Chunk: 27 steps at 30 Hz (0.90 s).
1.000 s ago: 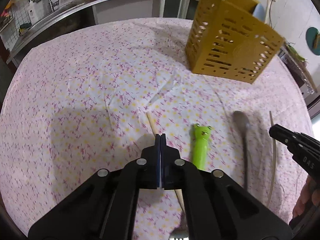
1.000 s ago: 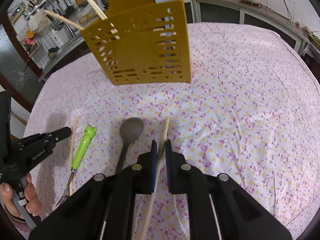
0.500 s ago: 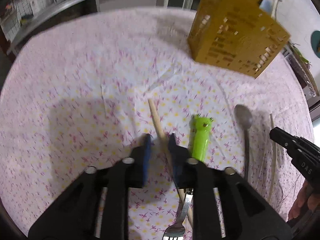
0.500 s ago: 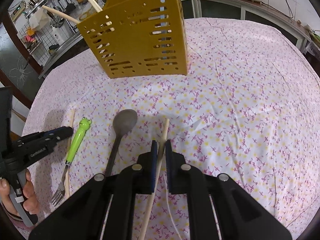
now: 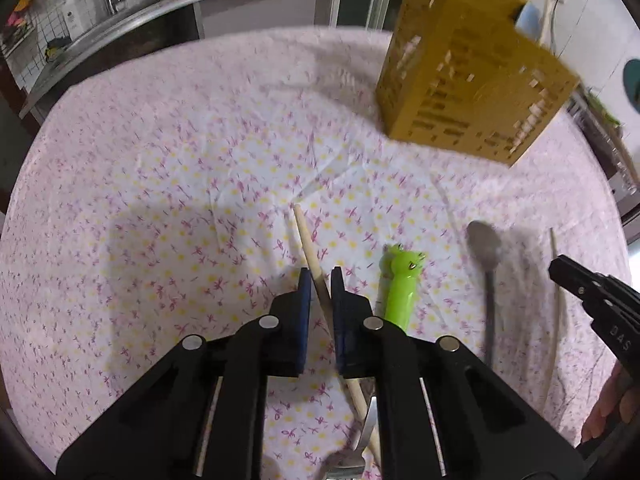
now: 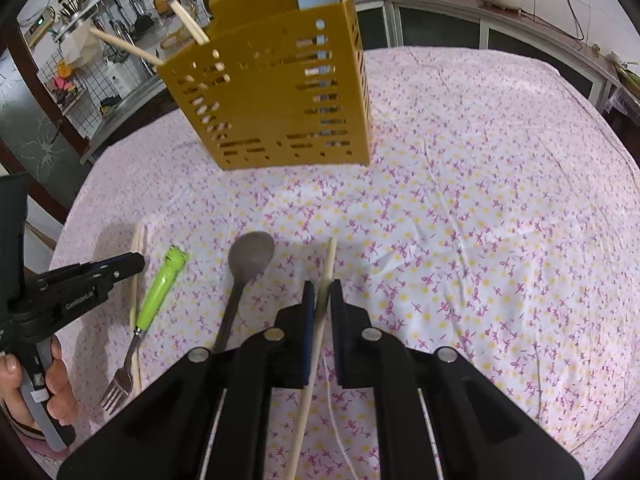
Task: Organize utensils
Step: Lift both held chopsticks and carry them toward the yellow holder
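Right wrist view: right gripper [image 6: 320, 294] is pinching a thin round wooden chopstick [image 6: 327, 264] between its blue pads. Left gripper [image 5: 319, 286] is straddling a second chopstick [image 5: 306, 238], jaws slightly apart; contact unclear. Perforated yellow plastic holder [image 6: 272, 100] is standing beyond on wrinkled floral cloth [image 6: 480, 208], with metal spoon [image 6: 250, 258] and green-handled fork [image 6: 160, 292] lying between the chopsticks.

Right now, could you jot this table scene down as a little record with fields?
surface: floral tablecloth
holder: yellow slotted utensil caddy, upright, already holding chopsticks and a blue utensil
left gripper: fingers either side of a wooden chopstick, small gap visible
right gripper: closed on a second chopstick
loose on cloth: frog-handled green fork, grey metal spoon
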### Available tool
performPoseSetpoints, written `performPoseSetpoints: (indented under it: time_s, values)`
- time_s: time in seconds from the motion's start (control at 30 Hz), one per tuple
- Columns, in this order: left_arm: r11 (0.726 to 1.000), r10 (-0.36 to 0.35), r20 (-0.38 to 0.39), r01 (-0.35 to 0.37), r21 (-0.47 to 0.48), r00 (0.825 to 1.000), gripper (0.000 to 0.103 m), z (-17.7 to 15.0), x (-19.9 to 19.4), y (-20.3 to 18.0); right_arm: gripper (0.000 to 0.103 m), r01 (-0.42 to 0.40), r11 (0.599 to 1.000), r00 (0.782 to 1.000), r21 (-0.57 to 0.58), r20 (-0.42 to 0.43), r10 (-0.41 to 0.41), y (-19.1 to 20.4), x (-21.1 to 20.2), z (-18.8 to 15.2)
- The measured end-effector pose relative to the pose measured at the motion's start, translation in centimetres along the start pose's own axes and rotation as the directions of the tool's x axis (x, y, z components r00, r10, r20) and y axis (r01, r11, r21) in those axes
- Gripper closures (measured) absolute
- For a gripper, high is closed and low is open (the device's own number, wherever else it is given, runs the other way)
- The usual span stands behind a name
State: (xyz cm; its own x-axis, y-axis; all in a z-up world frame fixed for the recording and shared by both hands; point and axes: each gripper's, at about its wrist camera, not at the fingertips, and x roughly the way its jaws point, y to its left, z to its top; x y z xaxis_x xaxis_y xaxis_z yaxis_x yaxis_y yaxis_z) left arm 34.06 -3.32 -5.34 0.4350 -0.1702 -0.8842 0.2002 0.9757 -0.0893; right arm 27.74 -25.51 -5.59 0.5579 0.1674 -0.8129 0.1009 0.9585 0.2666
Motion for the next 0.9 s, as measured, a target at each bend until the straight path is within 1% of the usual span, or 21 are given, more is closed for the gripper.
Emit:
performPoseSetpoints:
  time_s: [0.1, 0.2, 0.3, 0.37, 0.4, 0.5, 0.57, 0.67, 0.77, 0.9]
  values:
    - [1.0, -0.017, 0.075, 0.015, 0.022, 0.997, 0.095, -0.6, -2.2, -0.3, 0.095, -0.017, 1.0, 0.999, -0.009, 0.048, 0.017, 0.2, -1.3, 0.1]
    - [0.998, -0.011, 0.172, 0.001, 0.062, 0.985, 0.095, -1.0, -4.6, -0.9, 0.095, -0.003, 0.999, 0.994, -0.032, 0.106, 0.006, 0.7, -2.6, 0.3]
    - [0.996, -0.028, 0.265, 0.006, 0.085, 0.964, 0.096, -1.3, -7.1, -1.2, 0.096, -0.001, 0.999, 0.988, -0.047, 0.155, 0.008, 1.1, -4.0, 0.6]
    - [0.996, -0.021, 0.306, -0.008, 0.094, 0.952, 0.097, -1.4, -8.4, -1.4, 0.096, 0.005, 0.998, 0.982, -0.059, 0.189, 0.006, 1.3, -5.0, 0.7]
    - [0.995, -0.012, 0.335, -0.022, 0.098, 0.942, 0.098, -1.3, -9.2, -1.5, 0.096, 0.003, 0.998, 0.977, -0.067, 0.213, 0.011, 1.3, -5.6, 0.9]
    - [0.993, -0.027, 0.376, -0.018, 0.114, 0.926, 0.098, -1.1, -10.6, -1.6, 0.097, 0.012, 0.997, 0.963, -0.075, 0.271, 0.009, 1.6, -7.1, 1.0]
    - [0.992, -0.032, 0.397, -0.018, 0.123, 0.917, 0.098, -1.0, -11.3, -1.9, 0.097, 0.01, 0.997, 0.948, -0.081, 0.318, 0.016, 1.8, -8.3, 1.2]
    - [0.992, -0.046, 0.423, -0.008, 0.126, 0.905, 0.098, -1.5, -12.6, -1.7, 0.097, 0.021, 0.995, 0.93, -0.098, 0.368, 0.016, 2.2, -9.6, 1.2]
    - [0.992, -0.059, 0.444, 0.002, 0.128, 0.894, 0.098, -1.5, -13.2, -1.8, 0.097, 0.026, 0.994, 0.918, -0.106, 0.396, 0.019, 2.4, -10.7, 1.4]
    - [0.992, -0.073, 0.461, 0.018, 0.121, 0.885, 0.098, -1.3, -14.1, -2.0, 0.097, 0.024, 0.994, 0.905, -0.11, 0.425, 0.026, 2.4, -11.7, 1.7]
